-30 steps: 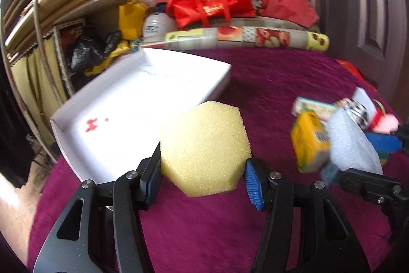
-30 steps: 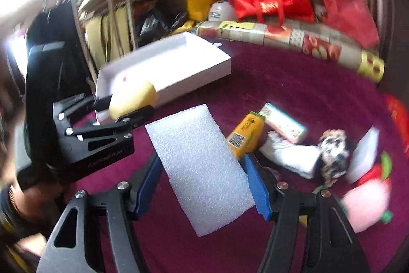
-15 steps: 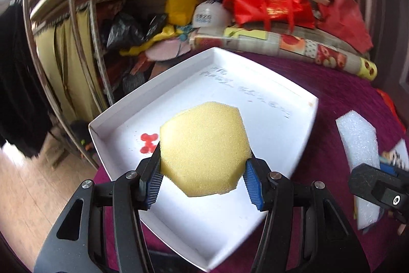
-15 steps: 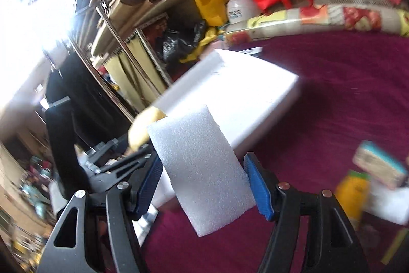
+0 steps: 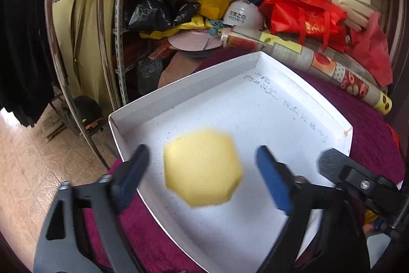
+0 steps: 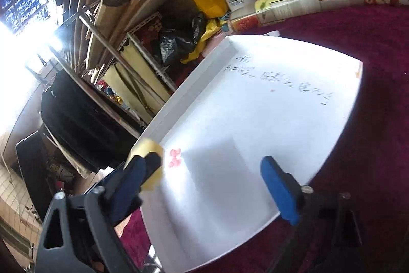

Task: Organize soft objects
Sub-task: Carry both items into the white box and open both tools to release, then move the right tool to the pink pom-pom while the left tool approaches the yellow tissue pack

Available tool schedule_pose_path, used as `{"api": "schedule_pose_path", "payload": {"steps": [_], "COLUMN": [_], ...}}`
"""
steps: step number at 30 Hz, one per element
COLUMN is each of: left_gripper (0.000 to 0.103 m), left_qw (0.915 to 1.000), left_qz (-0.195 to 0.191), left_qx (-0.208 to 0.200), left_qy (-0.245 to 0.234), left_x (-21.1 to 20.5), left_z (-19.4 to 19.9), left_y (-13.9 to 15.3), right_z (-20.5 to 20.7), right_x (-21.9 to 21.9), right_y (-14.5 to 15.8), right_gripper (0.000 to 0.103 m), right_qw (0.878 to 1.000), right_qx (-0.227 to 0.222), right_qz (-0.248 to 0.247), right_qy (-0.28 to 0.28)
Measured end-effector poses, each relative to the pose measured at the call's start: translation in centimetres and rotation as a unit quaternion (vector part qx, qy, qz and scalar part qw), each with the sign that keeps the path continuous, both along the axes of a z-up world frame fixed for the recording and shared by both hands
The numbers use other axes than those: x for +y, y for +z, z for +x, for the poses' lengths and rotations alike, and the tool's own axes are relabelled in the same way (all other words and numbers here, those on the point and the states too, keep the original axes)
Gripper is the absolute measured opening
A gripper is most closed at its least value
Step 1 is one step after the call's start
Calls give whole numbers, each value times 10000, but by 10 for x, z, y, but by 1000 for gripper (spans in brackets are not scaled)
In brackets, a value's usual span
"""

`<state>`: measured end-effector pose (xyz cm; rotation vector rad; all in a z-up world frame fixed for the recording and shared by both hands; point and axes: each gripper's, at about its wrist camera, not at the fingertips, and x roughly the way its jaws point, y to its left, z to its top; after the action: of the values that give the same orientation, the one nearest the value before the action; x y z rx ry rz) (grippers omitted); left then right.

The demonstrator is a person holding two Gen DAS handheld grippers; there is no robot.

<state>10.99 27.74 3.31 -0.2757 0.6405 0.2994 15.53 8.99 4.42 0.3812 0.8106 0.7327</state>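
— Left claw (image 5: 202,175) had let go, hadn't it? Half a second before, its blue pads pinched the yellow sponge.

— Yes, it was spread wide, and the sponge (image 5: 202,168) sat blurred between the pads, touching neither, over the floor of the white tray (image 5: 301,83).

— And the right claw (image 6: 204,186)?

— Spread too. Earlier it gripped the white foam sheet; now the sheet (image 6: 217,170) showed only as a pale, smeared slab between the pads, above the tray (image 6: 294,124). Whether it had landed, I could not tell.

— How did the sponge look?

— Six-sided, thick, pale yellow, edges softened by blur. From the right camera one corner of it (image 6: 147,145) peeked behind the left claw's finger.

— The tray?

— Shallow, with handwriting near its far rim and a red mark (image 6: 175,157), resting on the counter's purple cloth (image 6: 370,145).
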Motion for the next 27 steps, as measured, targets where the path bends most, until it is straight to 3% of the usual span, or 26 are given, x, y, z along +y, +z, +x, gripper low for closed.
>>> {"api": "schedule_pose_path", "payload": {"steps": [3,7,12,17,20,23,27], "left_gripper": [103,103,103,103,103,103,103], "left_qw": [9987,9935,9906,9875,9871,9894,9836], "left_qz": [-457,-661,-170,511,707,274,-118], "left_qx": [-139,-354,-296,379,417,237,-73], "left_qy": [-194,-852,-1322,-1439,-1375,-1404,-1796], "left_x": [2,-25,-76,-101,-105,-111,-150], "left_z": [-1,2,16,46,46,36,25], "left_y": [-1,1,-2,-24,-25,-15,6], "right_z": [-4,-26,-74,-118,-146,-170,-186], "right_x": [-23,-64,-130,-217,-268,-305,-332], "right_y": [4,30,54,56,51,45,34], "right_gripper": [103,103,103,103,103,103,103], "right_qw": [9992,9957,9900,9830,9750,9642,9562], "right_qx": [-95,-499,-944,-971,-1074,-1152,-1068], "right_qz": [309,575,812,1094,1049,1006,901], "right_qy": [-216,-528,-666,-1114,-1639,-2168,-2572]}}
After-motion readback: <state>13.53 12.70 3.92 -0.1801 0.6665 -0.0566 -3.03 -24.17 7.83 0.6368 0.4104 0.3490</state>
